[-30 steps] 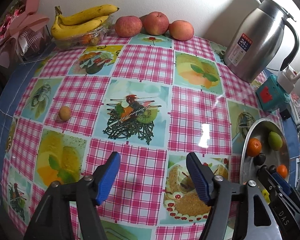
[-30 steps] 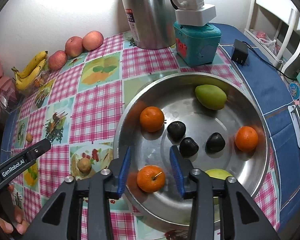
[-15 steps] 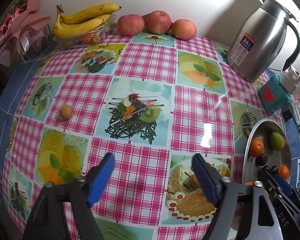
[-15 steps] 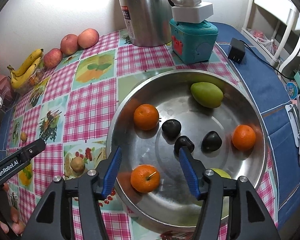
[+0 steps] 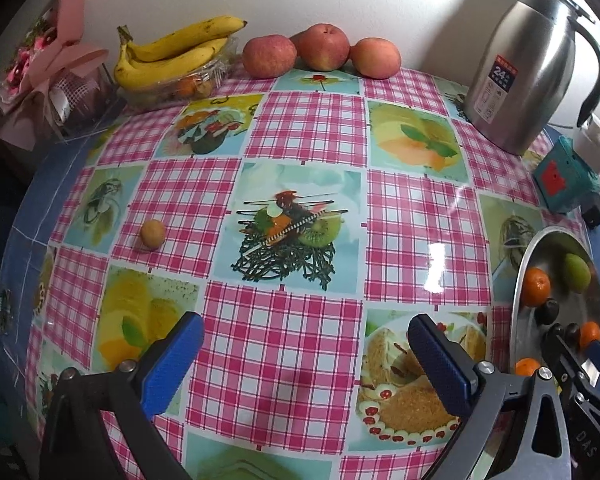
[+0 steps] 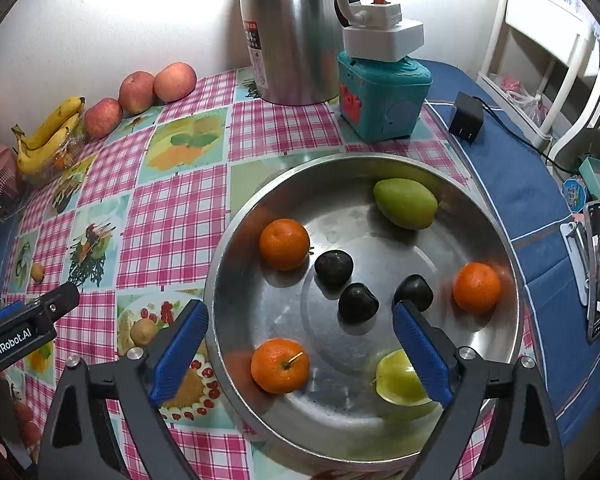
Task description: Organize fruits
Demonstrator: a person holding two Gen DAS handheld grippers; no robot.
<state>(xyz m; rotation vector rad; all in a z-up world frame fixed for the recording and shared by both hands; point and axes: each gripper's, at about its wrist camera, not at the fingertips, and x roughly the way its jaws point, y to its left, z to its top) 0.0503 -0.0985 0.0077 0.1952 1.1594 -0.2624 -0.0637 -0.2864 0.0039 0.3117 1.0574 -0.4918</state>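
Note:
A steel basin [image 6: 500,364] holds three oranges, one at the front [image 6: 280,366], three dark plums [image 6: 358,303], a green mango [image 6: 405,203] and a green apple [image 6: 400,380]. My right gripper [image 6: 300,354] is open and empty above the basin's near side, the front orange between its fingers. My left gripper [image 5: 304,364] is open and empty above the checked tablecloth. The basin [image 5: 518,300] shows at its right. A small tan fruit [image 5: 153,233] lies on the cloth to the left. Another small fruit [image 6: 143,330] lies left of the basin.
Bananas [image 5: 172,54] on a clear box and three apples [image 5: 324,46] line the back wall. A steel jug [image 5: 528,68] and a teal box [image 6: 384,96] stand at the back right. A wrapped bouquet [image 5: 48,80] sits at the far left. A phone [image 6: 598,268] lies right of the basin.
Both grippers have opened wider. The right gripper has let go of the front orange, which rests in the basin, and both grippers have drawn back a little.

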